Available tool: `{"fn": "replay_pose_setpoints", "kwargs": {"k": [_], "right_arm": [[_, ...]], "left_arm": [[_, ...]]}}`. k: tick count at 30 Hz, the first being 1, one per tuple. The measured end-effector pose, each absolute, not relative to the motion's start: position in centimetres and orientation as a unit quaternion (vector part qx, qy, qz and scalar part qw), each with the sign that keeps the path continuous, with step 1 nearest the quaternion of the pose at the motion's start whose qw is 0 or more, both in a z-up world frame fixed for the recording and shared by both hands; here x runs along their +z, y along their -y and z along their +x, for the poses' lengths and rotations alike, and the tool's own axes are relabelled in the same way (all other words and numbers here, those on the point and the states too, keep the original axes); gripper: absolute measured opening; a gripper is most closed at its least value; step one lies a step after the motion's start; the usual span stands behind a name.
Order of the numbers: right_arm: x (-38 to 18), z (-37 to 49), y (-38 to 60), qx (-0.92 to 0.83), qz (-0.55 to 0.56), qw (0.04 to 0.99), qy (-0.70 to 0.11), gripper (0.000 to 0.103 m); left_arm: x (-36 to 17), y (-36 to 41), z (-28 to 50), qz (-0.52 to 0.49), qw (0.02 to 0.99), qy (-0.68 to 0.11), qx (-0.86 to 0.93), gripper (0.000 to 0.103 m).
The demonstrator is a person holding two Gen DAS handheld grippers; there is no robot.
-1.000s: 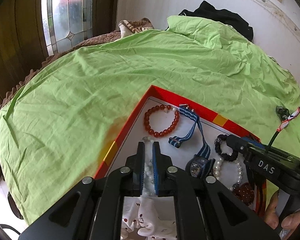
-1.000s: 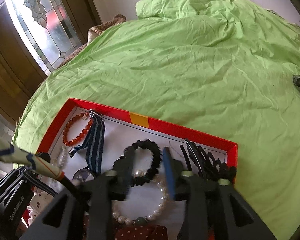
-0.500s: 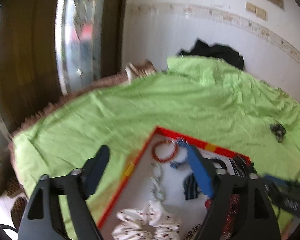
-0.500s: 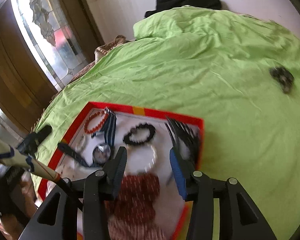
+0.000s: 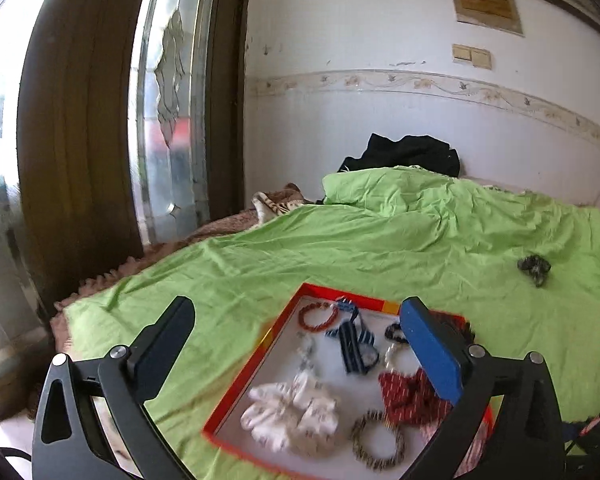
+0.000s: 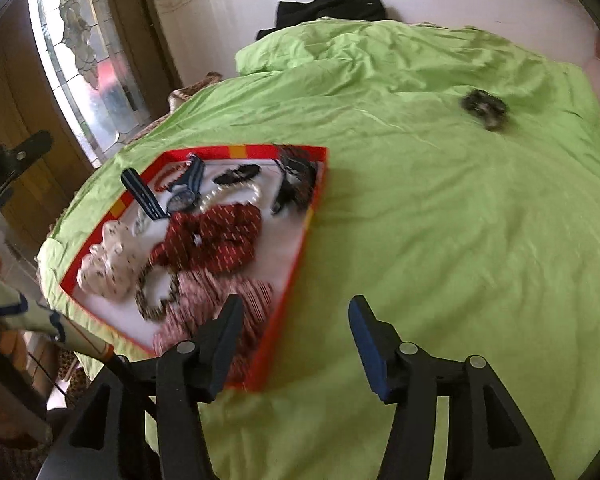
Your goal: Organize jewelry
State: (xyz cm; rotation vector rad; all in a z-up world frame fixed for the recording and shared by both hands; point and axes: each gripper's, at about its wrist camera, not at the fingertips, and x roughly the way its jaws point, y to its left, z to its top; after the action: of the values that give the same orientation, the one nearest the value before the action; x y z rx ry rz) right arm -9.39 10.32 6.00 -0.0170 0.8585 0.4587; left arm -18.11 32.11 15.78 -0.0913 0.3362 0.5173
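Observation:
A red-rimmed white tray lies on the green bedsheet. It holds a red bead bracelet, a blue striped watch, a pearl bracelet, a white scrunchie, a red scrunchie and a patterned band. A dark scrunchie lies alone far right on the sheet. My left gripper is open and empty above the tray. My right gripper is open and empty, just right of the tray's near edge.
The green sheet covers the bed. A black garment lies at the far wall. A wooden door frame with patterned glass stands left of the bed. The left gripper's fingers show at the left of the right wrist view.
My left gripper let go of the pearl string, opened wide and pulled up and back from the tray. My right gripper also lifted, opened wider and swung right off the tray.

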Motion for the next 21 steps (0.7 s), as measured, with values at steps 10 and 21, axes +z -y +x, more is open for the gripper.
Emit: {"fn": "replay_pose_setpoints", "kwargs": {"k": [10, 21], "right_arm": [[5.4, -14.3, -12.0, 0.190, -0.062, 0.893, -0.403, 0.065], [8.4, -18.5, -11.4, 0.138, -0.081, 0.925, -0.343, 0.087]], "left_arm": [[16.5, -29.8, -24.2, -0.005, 0.941, -0.185, 0.284, 0.103], [13.3, -31.6, -25.8, -0.054, 0.928, -0.253, 0.270, 0.103]]}}
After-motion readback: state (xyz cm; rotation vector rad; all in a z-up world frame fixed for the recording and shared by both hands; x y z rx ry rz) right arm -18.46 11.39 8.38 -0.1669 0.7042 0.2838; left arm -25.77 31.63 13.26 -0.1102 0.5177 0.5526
